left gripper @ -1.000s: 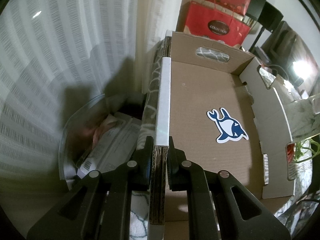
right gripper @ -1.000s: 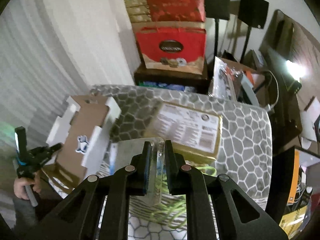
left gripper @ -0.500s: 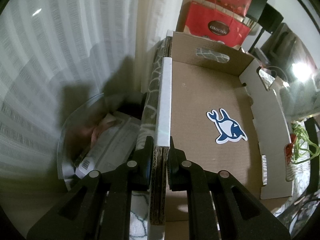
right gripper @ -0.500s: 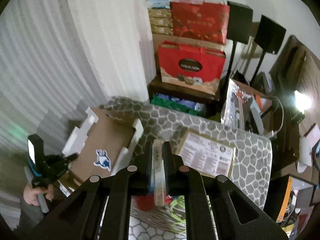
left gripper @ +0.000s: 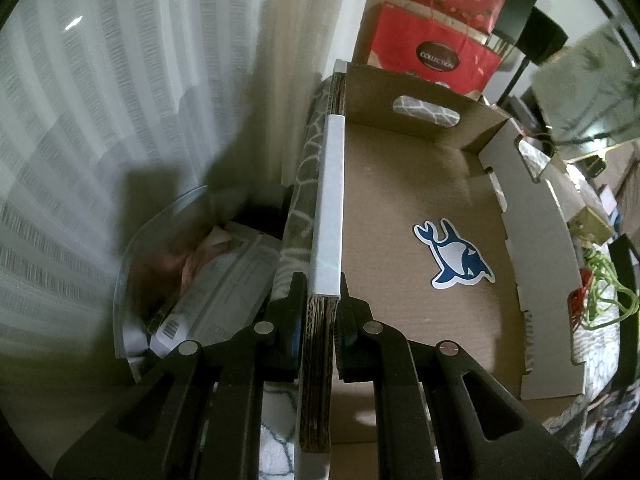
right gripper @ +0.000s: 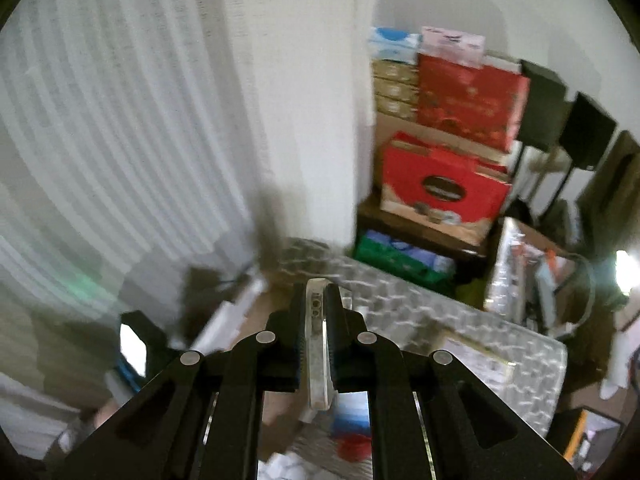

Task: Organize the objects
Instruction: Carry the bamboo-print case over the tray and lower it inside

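Observation:
My left gripper (left gripper: 322, 300) is shut on the left wall of an open cardboard box (left gripper: 400, 208). The box is empty apart from a blue whale sticker (left gripper: 454, 256) on its floor. My right gripper (right gripper: 318, 308) is shut on a clear plastic package (right gripper: 318, 344), seen edge-on and held up in the air. The same package appears as a pale blurred sheet at the upper right of the left wrist view (left gripper: 588, 80). The box shows blurred at lower left in the right wrist view (right gripper: 236, 308).
The box sits on a grey hexagon-patterned surface (right gripper: 460, 320). A flat printed packet (right gripper: 476, 356) lies on it. Green cord (left gripper: 600, 284) lies right of the box. Red gift bags (right gripper: 444, 184) stand stacked behind. A clear bin with papers (left gripper: 200, 280) sits left, by the curtain.
My right gripper has lifted the clear package off the patterned surface and swung it up and left toward the box. My left gripper has kept its hold on the box wall.

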Available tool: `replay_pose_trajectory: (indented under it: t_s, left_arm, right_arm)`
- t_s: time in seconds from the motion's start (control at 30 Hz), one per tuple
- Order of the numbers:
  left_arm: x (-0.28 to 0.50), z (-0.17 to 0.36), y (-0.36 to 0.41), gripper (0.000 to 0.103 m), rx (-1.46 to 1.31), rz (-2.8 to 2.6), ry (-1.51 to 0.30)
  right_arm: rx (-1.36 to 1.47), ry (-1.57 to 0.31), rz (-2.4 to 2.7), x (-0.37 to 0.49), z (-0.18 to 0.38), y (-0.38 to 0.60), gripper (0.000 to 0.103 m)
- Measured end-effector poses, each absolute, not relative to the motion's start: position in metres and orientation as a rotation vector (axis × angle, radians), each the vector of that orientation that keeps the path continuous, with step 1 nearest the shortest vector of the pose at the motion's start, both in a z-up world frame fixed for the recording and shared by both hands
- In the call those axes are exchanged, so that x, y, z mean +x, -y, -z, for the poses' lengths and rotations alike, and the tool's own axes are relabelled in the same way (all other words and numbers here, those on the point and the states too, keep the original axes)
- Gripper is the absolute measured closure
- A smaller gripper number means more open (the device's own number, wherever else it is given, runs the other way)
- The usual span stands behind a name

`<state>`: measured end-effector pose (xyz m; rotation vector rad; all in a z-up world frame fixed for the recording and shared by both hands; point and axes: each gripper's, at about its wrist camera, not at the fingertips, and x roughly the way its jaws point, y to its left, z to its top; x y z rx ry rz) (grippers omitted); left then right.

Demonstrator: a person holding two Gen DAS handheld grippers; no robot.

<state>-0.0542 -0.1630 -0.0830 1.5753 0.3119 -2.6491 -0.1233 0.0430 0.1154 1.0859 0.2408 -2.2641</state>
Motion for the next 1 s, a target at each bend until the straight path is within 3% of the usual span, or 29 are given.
replay_pose_trajectory:
  t_s: [0.6,0.83,0.9,1.0]
  left_arm:
    - [-0.053,0.084,0.16,0.092,1.584,2.65,-0.324]
    - [-0.052,0.082,0.158,0.092,1.578,2.651,-0.306]
    - [-0.054,0.083,0.161,0.092,1.579,2.65,-0.306]
    - [-0.054,0.083,0.161,0.092,1.579,2.65,-0.304]
  right_arm:
    - [1.337,0.075,1.9,-0.156,-0.007,-0.013,0.094]
    - [1.337,-0.118,2.055,-0.185,0.011,-0.014,0.093]
    - [1.336,-0.188,2.059,-0.194,0.019,-0.007,0.098]
    - [1.343,-0.269,2.035,-0.203,0.037,0.007,0.098]
